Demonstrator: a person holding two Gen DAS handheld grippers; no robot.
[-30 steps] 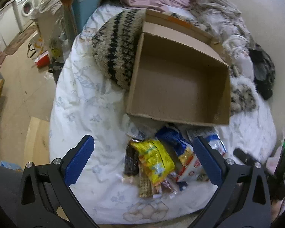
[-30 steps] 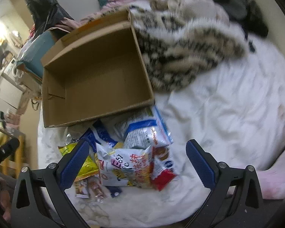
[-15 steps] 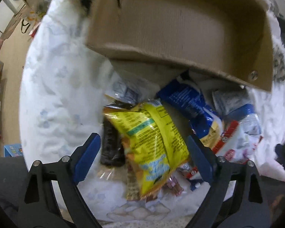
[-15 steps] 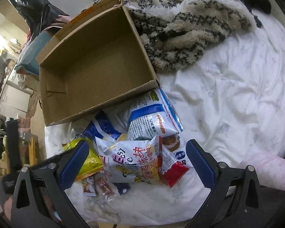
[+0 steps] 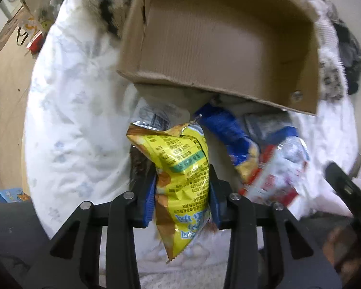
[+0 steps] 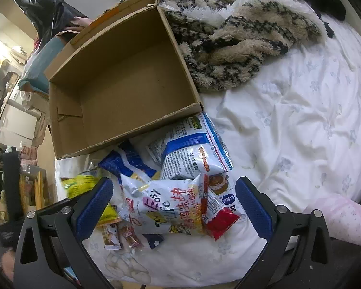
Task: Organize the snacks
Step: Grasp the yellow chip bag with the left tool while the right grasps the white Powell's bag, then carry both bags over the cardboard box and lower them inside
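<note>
Left hand-held gripper [image 5: 181,198] has just been closing and now pinches the yellow bag [image 5: 180,171], w/ the box [image 5: 228,41] straight ahead, just past the pile on the bed [image 5: 67,120]. Bag's long axis runs fwd between the jaws. Right hand-held gripper [image 6: 172,210] hangs spread wide, empty, over the white bag [image 6: 166,207].

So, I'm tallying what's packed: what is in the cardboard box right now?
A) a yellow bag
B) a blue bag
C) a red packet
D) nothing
D: the box shows only bare cardboard inside, and the snacks all lie on the bed in front of it.
</note>
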